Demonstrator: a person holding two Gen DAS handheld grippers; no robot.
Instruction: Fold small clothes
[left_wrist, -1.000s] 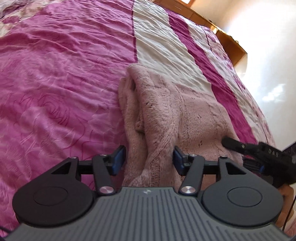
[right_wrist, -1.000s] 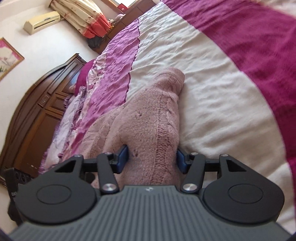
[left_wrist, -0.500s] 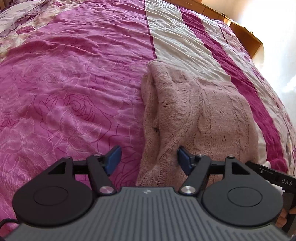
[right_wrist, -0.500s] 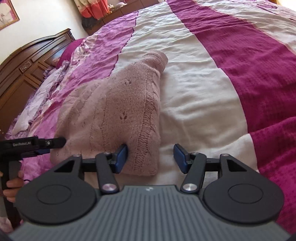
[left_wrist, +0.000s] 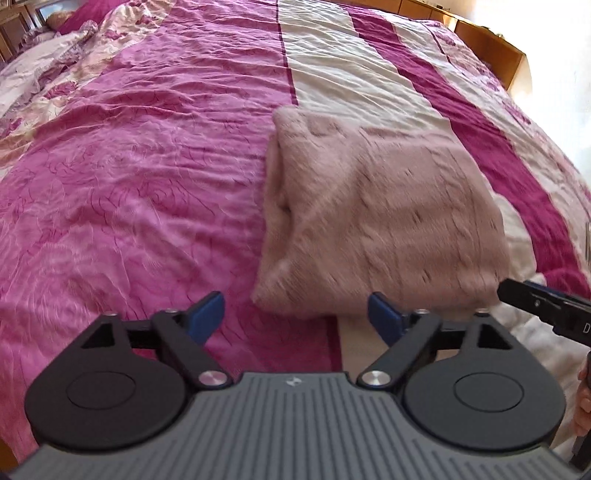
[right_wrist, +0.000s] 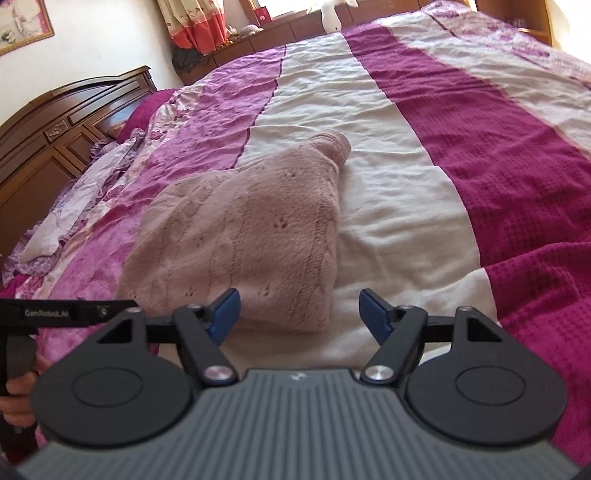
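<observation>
A pale pink knitted sweater (left_wrist: 373, 218) lies folded into a rough rectangle on the striped bedspread (left_wrist: 129, 177). My left gripper (left_wrist: 295, 317) stands open just short of its near edge, with nothing between the blue pads. In the right wrist view the same sweater (right_wrist: 243, 236) lies ahead and slightly left. My right gripper (right_wrist: 299, 314) is open too, its left pad close to the sweater's near edge and not touching it. The tip of the right gripper (left_wrist: 543, 306) shows at the right edge of the left wrist view.
The bed carries pink, cream and magenta stripes. A dark wooden headboard (right_wrist: 55, 125) and crumpled floral bedding (right_wrist: 85, 192) lie to the left in the right wrist view. A person's hand (right_wrist: 14, 387) holds the left gripper's handle. Wooden furniture (left_wrist: 487, 48) stands beyond the bed.
Both grippers, which straddled the sweater's edge a second ago, have pulled back from it and stand wider open. The sweater now rests flat on the bed, free of both.
</observation>
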